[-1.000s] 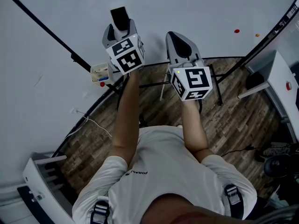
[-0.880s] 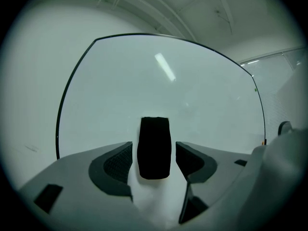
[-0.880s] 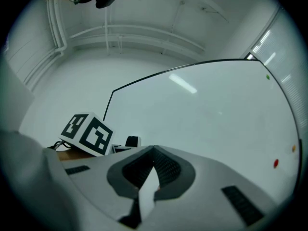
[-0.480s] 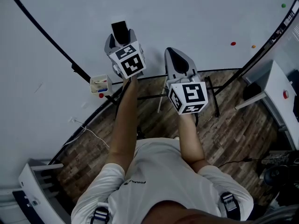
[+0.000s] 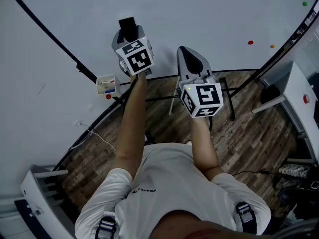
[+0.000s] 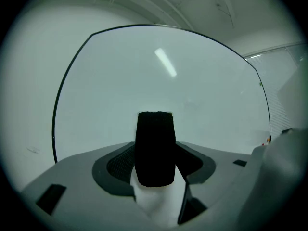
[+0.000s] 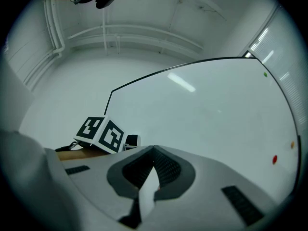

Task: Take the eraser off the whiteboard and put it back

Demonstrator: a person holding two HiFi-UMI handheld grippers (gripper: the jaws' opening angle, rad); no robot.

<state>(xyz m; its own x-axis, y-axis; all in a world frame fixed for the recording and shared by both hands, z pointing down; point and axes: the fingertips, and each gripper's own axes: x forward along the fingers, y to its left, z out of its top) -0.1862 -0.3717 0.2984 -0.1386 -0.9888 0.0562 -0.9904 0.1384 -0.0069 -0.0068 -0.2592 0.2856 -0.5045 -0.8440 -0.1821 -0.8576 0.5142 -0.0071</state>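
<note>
My left gripper (image 5: 128,34) is clamped on the black eraser (image 6: 154,148), held up against the lower part of the whiteboard (image 5: 199,14); I cannot tell whether it touches the board. My right gripper (image 7: 154,166), jaws together and empty, sits just beside it, lower, off the board.

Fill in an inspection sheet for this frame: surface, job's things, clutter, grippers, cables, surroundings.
Surface: whiteboard on a stand, no writing seen.
Job's things: black eraser held in front of the board; contact with it cannot be told.
Clutter: small tray by the board's lower edge; red magnet and green magnet on the board.
Grippers: left gripper shut on the eraser; right gripper shut, empty.
Cables: white cable on the floor.
Surroundings: wood-pattern floor, white wall.
</note>
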